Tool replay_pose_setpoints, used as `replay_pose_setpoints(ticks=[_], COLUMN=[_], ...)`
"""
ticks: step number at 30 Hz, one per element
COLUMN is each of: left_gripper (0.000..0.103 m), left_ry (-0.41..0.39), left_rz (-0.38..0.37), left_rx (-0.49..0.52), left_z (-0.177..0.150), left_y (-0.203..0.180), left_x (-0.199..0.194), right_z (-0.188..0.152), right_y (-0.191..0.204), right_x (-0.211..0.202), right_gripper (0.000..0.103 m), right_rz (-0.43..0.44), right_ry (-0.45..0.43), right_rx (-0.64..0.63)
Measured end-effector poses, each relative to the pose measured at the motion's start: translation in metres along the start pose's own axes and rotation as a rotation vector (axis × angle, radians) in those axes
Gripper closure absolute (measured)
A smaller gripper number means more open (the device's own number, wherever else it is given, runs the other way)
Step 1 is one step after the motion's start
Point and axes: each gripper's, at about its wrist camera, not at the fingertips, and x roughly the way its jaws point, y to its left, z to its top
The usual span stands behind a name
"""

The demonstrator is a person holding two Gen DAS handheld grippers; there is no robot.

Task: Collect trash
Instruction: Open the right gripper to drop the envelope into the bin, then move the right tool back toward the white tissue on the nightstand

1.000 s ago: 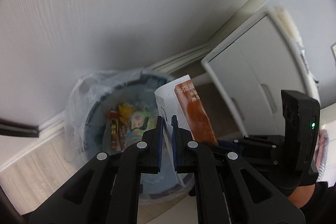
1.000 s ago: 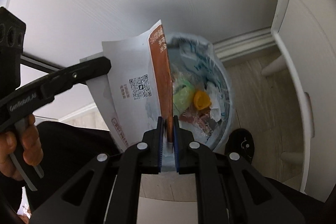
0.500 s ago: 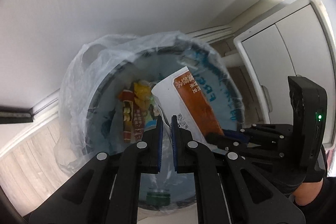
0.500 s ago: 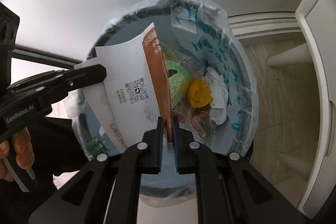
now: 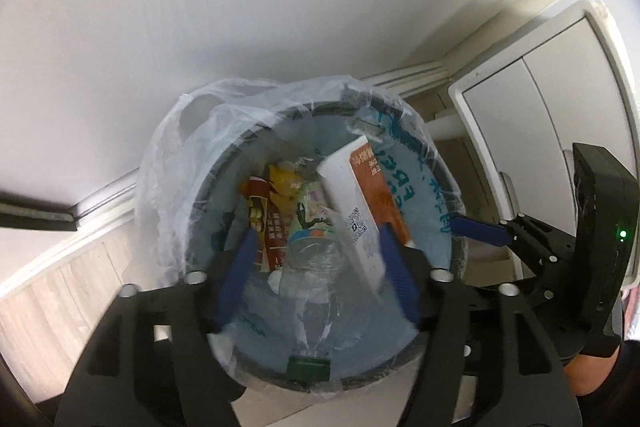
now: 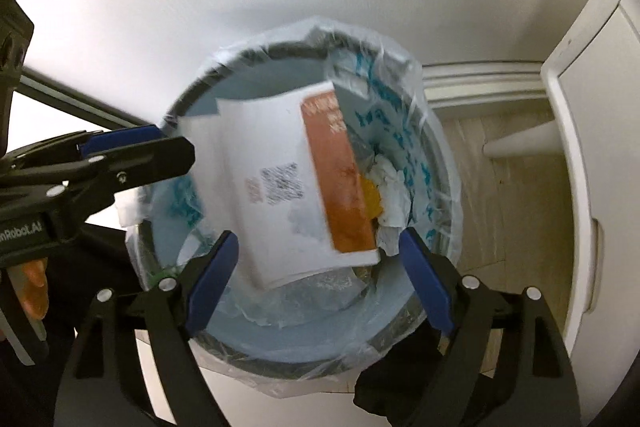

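Trash bin [image 5: 448, 187], lined with clear plastic bag [image 5: 180, 163], stands by white wall [image 5: 240, 7]

Left gripper [image 5: 316, 275] above bin mouth, jaws opening wide, nothing touching pads

Right gripper [image 6: 320, 275] also above bin, jaws opening wide, pads clear of everything

White-and-orange paper packet [image 6: 304, 195] loose, blurred, inside bin mouth, tilted over wrappers [image 5: 272, 211] and clear bottle [image 5: 310, 287] lying in bin

White cabinet [image 6: 592, 147] beside bin

"nRobot.AI" on the left tongs [image 6: 132, 151] body.
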Motion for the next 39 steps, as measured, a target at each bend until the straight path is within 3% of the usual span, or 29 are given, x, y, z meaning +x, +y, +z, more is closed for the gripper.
replay_pose_setpoints(ticks=[2,8,24,39], left_gripper=[0.014,0.006,0.006,0.006], left_ry=[-0.011,-0.066,-0.217,-0.320], left_rz=[-0.001,0.024,0.014,-0.067], left_rx=[-0.018,-0.028,0.126,0.342], left_z=[-0.002,-0.004,-0.011,-0.003], left_y=[0.001,-0.001,-0.072,-0.180], left_x=[-0.007,-0.032,-0.113,-0.175], right_z=[-0.002,-0.010,-0.039,-0.079], right_y=[0.004,0.009,0.002,-0.059], right_x=[-0.008,-0.038,-0.140,-0.255], right_gripper=[0.014,0.007,0.007,0.007], right_rz=[-0.005,-0.019,-0.058,-0.077], right_ry=[-0.020,-0.076,-0.278,-0.514], right_rx=[-0.003,-0.013,0.052,0.235])
